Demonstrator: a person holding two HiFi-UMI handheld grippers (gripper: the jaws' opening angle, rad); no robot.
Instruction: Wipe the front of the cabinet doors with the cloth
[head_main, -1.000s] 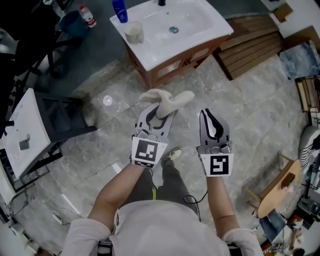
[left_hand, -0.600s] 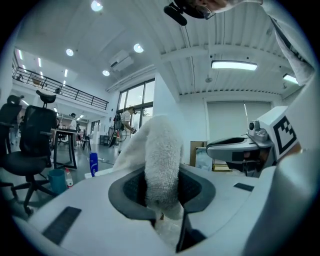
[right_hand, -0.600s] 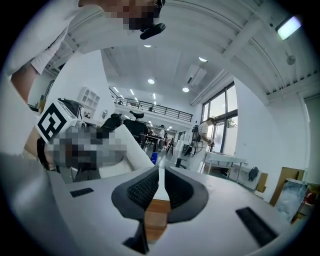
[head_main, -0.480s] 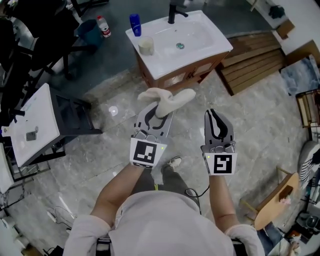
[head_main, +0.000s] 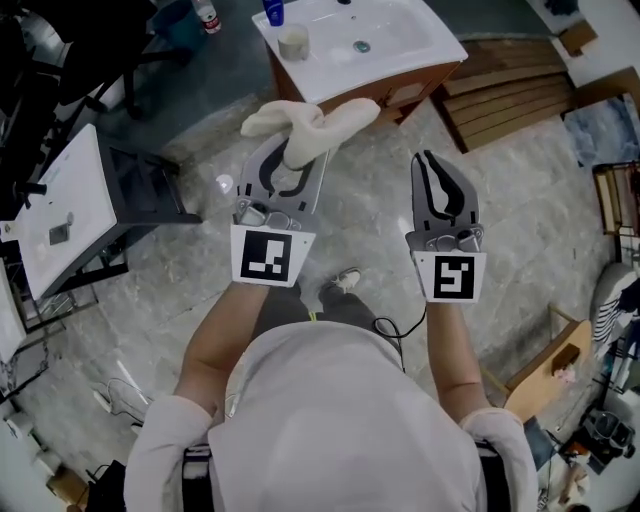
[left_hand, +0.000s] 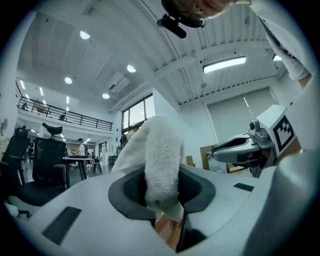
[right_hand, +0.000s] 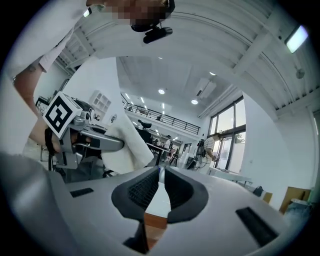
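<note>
A cream terry cloth (head_main: 310, 122) sticks out of my left gripper (head_main: 287, 160), which is shut on it; both ends flop sideways past the tips. In the left gripper view the cloth (left_hand: 161, 157) fills the gap between the dark pads. My right gripper (head_main: 433, 160) is held level beside it, shut with nothing in it; its pads (right_hand: 145, 189) meet at the tips. The wooden cabinet (head_main: 405, 92) with a white sink top (head_main: 400, 40) stands just ahead, and its door fronts show only as a thin strip under the top.
A cup (head_main: 293, 42) stands on the sink top. A black stand with a white board (head_main: 60, 215) is at the left. Wooden slats (head_main: 510, 95) lie right of the cabinet. A wooden stool (head_main: 545, 365) and clutter are at the lower right. Marble floor lies below.
Both grippers have moved forward toward the cabinet, the left one further. The cabinet has slid up toward the top edge of the head view. The cloth stays gripped.
</note>
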